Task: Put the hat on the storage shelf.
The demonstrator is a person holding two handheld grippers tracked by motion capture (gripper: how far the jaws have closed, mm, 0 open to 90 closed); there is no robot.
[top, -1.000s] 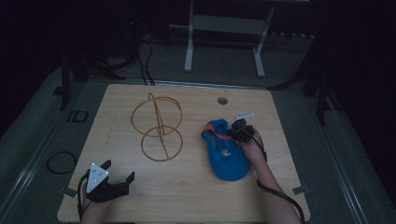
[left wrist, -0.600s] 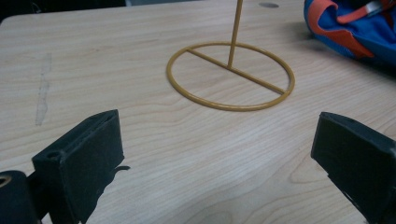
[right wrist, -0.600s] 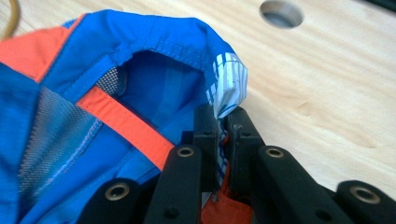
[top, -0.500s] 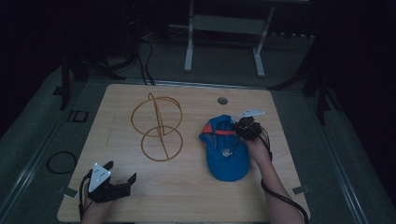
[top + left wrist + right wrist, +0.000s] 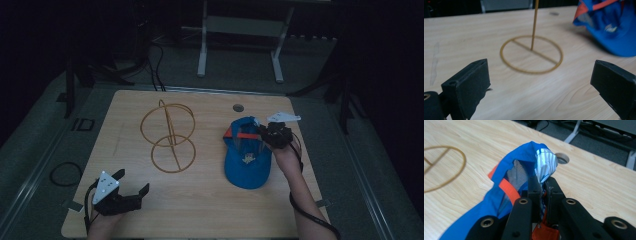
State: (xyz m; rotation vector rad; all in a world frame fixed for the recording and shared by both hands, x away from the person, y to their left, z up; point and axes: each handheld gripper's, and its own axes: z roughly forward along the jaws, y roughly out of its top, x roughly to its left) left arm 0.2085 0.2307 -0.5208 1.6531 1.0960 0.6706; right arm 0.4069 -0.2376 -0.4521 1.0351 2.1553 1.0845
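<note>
**Claw lifts cap by its back edge**

The right claw (image 5: 541, 192) pinches the blue cap (image 5: 246, 160) at its rear rim, above the desk (image 5: 200, 210). Soft, light fabric sags; the stiffer brim offers a firmer hold. The left claw (image 5: 131, 184) hangs open and empty near the wire stand (image 5: 167, 135).

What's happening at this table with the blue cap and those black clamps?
A person holds a clamp-like gripper in each hand. The right gripper is shut on the rim of the blue cap, lifting its back edge off the wooden table. The left gripper hovers open near the table's front edge, holding nothing. A gold wire stand sits between them, untouched.
</note>
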